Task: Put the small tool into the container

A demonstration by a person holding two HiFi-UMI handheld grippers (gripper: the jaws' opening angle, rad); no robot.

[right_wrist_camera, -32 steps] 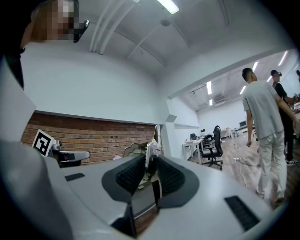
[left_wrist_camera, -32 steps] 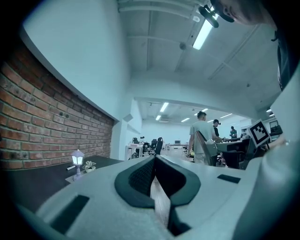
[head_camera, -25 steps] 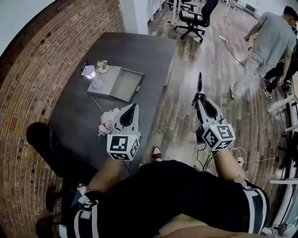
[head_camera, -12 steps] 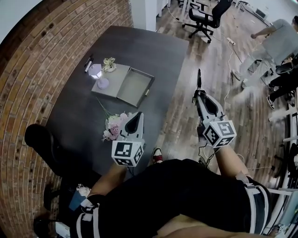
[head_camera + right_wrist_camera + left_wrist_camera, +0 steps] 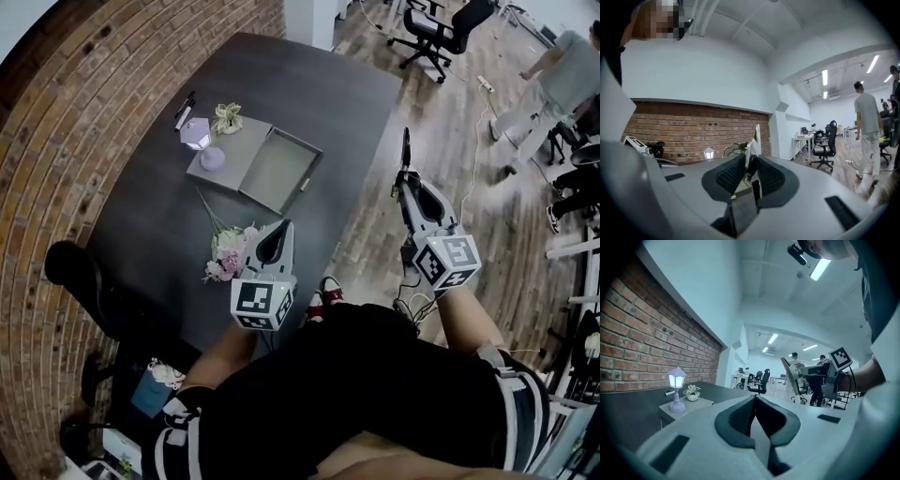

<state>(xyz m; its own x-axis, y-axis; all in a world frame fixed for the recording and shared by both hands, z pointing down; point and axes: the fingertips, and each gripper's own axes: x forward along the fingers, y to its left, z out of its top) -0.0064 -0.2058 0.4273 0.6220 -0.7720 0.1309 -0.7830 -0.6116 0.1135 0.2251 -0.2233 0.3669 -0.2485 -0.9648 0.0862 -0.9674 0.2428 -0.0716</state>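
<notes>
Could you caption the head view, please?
Right tool grips a thin dark piece beside the table bearing a grey box.

The small tool is half hidden between the pads of the right gripper, and the head view's edge clips the bystander.

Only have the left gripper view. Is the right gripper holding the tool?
Observer: Yes. In the right gripper view, the right gripper has its fingers clamped on a thin tool.
Operator: Container open?
Observer: In the head view the container is open, with nothing visible inside.
Operator: Anything by the left gripper?
Observer: Flowers lie just to its left.
</notes>
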